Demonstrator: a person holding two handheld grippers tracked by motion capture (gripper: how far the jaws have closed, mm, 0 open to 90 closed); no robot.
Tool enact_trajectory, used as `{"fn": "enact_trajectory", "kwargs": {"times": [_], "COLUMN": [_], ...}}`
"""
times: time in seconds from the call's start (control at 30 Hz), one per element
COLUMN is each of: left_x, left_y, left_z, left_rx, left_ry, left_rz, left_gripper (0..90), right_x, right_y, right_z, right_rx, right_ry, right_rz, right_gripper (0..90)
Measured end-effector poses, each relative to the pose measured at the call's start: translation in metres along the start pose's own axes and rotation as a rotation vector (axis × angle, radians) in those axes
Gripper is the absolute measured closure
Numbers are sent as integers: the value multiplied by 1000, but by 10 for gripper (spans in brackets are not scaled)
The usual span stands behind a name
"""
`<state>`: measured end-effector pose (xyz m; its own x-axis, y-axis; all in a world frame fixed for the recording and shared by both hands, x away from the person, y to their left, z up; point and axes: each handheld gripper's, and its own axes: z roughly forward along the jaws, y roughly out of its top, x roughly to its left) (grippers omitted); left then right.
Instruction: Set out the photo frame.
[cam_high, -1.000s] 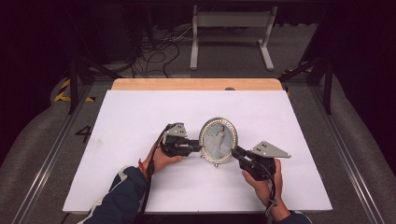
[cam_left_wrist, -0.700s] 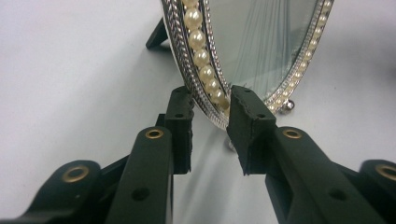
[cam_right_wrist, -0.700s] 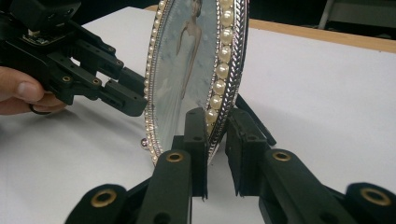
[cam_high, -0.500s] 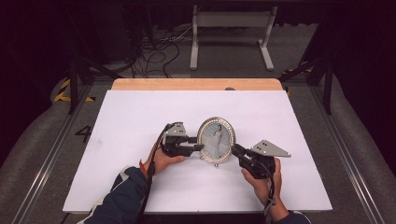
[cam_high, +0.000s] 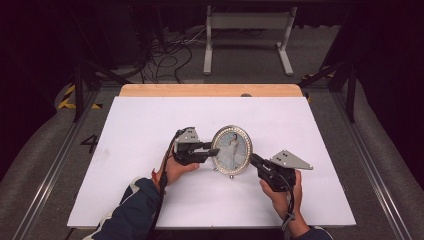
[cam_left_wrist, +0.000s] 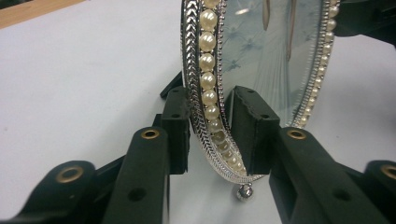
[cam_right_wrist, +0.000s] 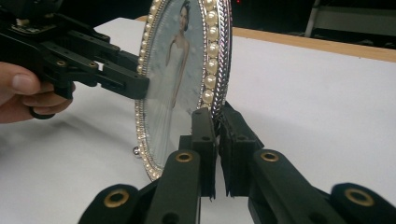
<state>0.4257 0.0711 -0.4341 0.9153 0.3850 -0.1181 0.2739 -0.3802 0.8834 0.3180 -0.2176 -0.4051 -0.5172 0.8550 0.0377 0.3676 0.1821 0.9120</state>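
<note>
Frame (cam_high: 231, 150) tipped upright, both hands low, jaws clamping

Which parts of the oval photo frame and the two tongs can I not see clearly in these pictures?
- Back of the photo frame and any stand: hidden in the high view by its own front.
- Frame top: cut off by the upper edge in both gripper views.
- Right tongs contact: rim hidden behind the jaws.
- Left tongs grip: small gaps, pressure unclear.

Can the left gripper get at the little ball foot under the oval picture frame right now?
Probably not: the left gripper straddles the frame rim, its jaws having just closed further, with the ball foot lying low between its jaws.
</note>
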Motion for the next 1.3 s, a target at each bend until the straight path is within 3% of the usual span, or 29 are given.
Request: {"fn": "enact_trajectory", "kwargs": {"times": [0.1, 0.57, 0.8, 1.2, 1.3], "left_x": [-2, -9, -14, -21, -24], "left_y": [1, -1, -5, -10, -9], "left_z": [-2, -11, -17, -25, -26], "left_rx": [23, 32, 53, 69, 66], "left_ry": [12, 18, 38, 60, 56], "left_rz": [22, 25, 44, 38, 48], "left_gripper": [689, 691, 693, 709, 712], "right_x": [0, -1, -2, -4, -3], "right_y": [0, 2, 4, 8, 8], "right_z": [1, 7, 13, 19, 21], "right_rx": [-3, 3, -1, 0, 4], "right_ry": [4, -3, 16, 49, 21], "right_rz": [1, -4, -6, -6, -35], "right_gripper": [856, 850, 843, 838, 836]}}
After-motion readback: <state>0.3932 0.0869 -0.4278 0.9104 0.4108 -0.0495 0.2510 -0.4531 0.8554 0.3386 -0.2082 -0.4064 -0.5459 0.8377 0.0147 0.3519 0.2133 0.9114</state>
